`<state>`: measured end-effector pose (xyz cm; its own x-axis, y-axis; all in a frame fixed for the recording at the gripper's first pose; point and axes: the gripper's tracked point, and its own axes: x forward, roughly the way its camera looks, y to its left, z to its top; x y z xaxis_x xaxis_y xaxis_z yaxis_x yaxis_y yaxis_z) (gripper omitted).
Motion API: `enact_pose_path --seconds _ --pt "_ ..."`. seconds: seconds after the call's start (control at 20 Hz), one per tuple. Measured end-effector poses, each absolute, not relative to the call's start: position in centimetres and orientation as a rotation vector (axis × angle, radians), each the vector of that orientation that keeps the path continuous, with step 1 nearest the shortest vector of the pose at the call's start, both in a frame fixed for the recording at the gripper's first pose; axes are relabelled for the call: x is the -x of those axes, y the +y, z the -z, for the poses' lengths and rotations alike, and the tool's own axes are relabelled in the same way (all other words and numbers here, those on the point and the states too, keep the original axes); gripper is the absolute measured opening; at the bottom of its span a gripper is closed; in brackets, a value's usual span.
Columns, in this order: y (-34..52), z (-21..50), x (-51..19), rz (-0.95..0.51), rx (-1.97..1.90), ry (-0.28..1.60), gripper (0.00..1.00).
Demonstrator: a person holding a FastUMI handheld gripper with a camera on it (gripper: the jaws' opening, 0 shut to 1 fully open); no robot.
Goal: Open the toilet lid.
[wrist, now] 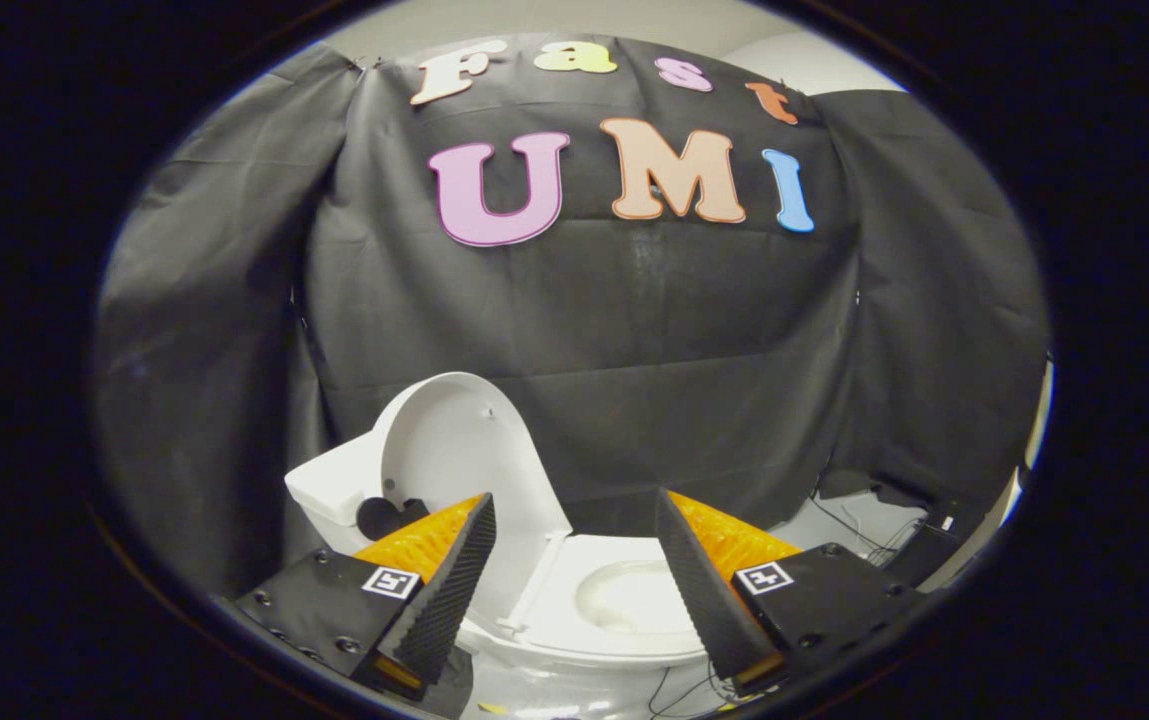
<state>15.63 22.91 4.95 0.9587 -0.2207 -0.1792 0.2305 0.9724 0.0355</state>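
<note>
Black cloth forms the booth wall behind a white toilet [574,610] standing on the floor. Toilet lid [454,460] is raised, near upright, leaning back towards the tank [329,490]; seat [624,600] is down with the bowl opening exposed. Claw [574,540] is released: fingers spread wide, nothing between them, left finger in front of the lid's lower edge, right finger over the seat's far side. No contact visible. Cables [854,520] lie on the floor beyond the right finger. Judgement: opening step looks complete; next move calls only for a clean retreat without knocking the lid forward.
</note>
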Motion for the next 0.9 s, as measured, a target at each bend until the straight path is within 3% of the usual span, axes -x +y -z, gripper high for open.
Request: enact_pose_path --seconds 0.9 --pt "14.1 -2.5 -12.6 0.181 0.036 0.167 1.0"
